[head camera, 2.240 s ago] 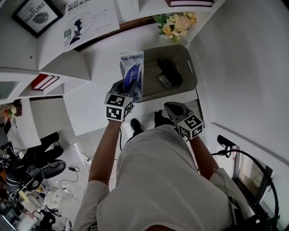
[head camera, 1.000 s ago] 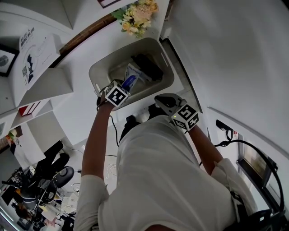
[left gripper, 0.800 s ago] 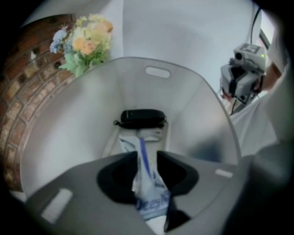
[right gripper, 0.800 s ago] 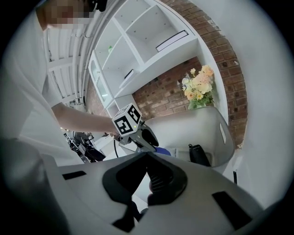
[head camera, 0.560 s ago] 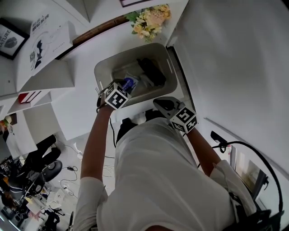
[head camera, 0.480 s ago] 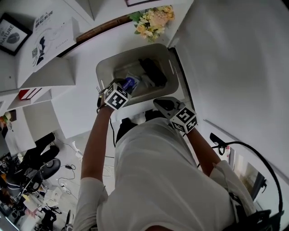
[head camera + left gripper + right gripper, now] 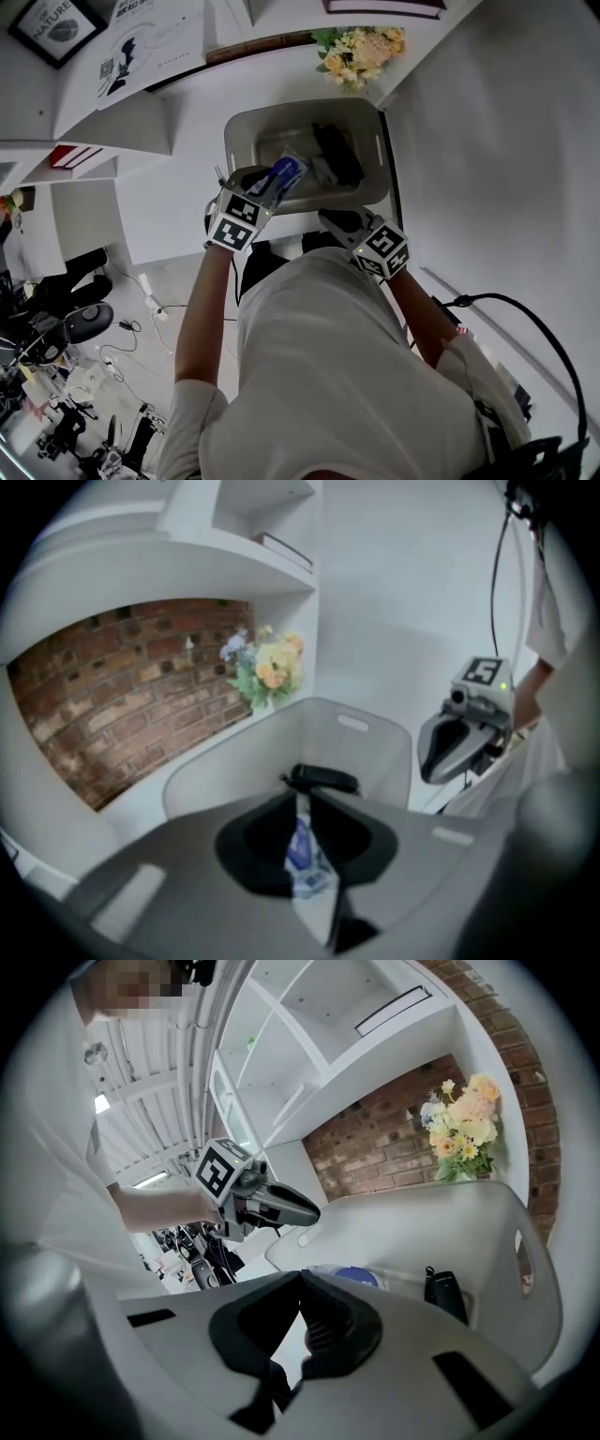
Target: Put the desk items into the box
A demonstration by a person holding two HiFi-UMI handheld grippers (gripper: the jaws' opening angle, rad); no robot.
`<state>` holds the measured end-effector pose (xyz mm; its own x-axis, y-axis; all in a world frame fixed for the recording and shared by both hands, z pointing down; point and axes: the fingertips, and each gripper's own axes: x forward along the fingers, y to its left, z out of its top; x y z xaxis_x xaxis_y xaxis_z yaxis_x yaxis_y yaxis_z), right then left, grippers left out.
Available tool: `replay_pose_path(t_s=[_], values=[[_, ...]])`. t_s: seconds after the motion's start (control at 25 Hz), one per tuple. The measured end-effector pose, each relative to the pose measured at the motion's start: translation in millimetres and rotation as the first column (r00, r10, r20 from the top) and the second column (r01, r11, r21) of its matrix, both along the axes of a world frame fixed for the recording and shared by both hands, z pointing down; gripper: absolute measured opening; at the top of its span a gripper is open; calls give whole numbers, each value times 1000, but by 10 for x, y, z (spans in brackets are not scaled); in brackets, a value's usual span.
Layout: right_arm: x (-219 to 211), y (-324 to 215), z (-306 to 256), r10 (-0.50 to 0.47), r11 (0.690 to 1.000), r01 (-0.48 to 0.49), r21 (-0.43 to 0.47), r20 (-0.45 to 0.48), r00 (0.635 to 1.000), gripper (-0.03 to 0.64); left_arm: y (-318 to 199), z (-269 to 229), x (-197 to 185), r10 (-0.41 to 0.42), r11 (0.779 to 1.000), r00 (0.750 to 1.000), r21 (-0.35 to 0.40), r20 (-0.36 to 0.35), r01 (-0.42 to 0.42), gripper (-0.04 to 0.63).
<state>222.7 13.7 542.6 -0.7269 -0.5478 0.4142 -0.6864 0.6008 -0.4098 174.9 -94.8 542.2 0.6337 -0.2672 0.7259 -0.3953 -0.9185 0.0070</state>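
Only one packet [image 7: 284, 174] is seen, pinched between the jaws of the left gripper [image 7: 265, 185], which have just been closing on it, over the near-left rim of the single grey box [image 7: 246, 131], where one black device [image 7: 336, 155] is lying. Near the box's front edge the right gripper [image 7: 345, 221] is seen fully closed and empty; one bunch of flowers [image 7: 361, 52] is placed behind the box. The packet is flat, white with blue print.

- White desk [image 7: 178, 178] spreads beneath the fingers [image 7: 169, 883] of the left gripper [image 7: 302, 803].
- Grey box [image 7: 242, 141] stands on it, just ahead of those fingers.
- Flower bunch [image 7: 361, 52] sits on it, well beyond the fingertips, past the box.
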Motion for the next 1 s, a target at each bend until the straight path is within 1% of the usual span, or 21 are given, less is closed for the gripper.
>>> replay_pose_path(t_s=[0.2, 0.32, 0.4, 0.48, 0.56, 0.64, 0.72, 0.88, 1.0], values=[[-164, -70, -17, -32, 999, 32, 2, 4, 999, 2, 89, -140, -319, -91, 996, 994, 15, -55, 92, 6], [-277, -114, -41, -37, 999, 37, 1, 1, 999, 2, 165, -214, -573, -178, 984, 977, -4, -117, 178, 3], [-374, -145, -73, -42, 999, 42, 5, 2, 999, 2, 207, -269, -781, -253, 967, 952, -29, -170, 251, 3], [-471, -169, -109, -42, 999, 42, 8, 7, 999, 1, 242, -315, -1000, -328, 944, 917, -66, -227, 322, 3], [-554, -190, -144, -37, 999, 37, 8, 11, 999, 2, 270, -347, -1188, -376, 926, 886, -89, -272, 366, 3], [-623, -213, -180, -27, 1000, 27, 7, 12, 1000, 0, 293, -387, -1324, -398, 917, 864, -96, -308, 388, 2], [-684, -248, -219, -16, 1000, 16, 9, 11, 1000, 2, 300, -424, -1422, -408, 912, 848, -102, -338, 397, 2], [-799, -335, -290, -5, 1000, 6, 23, -6, 1000, 0, 267, -413, -1563, -414, 908, 835, -106, -361, 405, 2], [-894, -394, -328, -2, 1000, 3, 29, -17, 1000, 2, 212, -392, -1691, -434, 898, 828, -96, -356, 430, 3]])
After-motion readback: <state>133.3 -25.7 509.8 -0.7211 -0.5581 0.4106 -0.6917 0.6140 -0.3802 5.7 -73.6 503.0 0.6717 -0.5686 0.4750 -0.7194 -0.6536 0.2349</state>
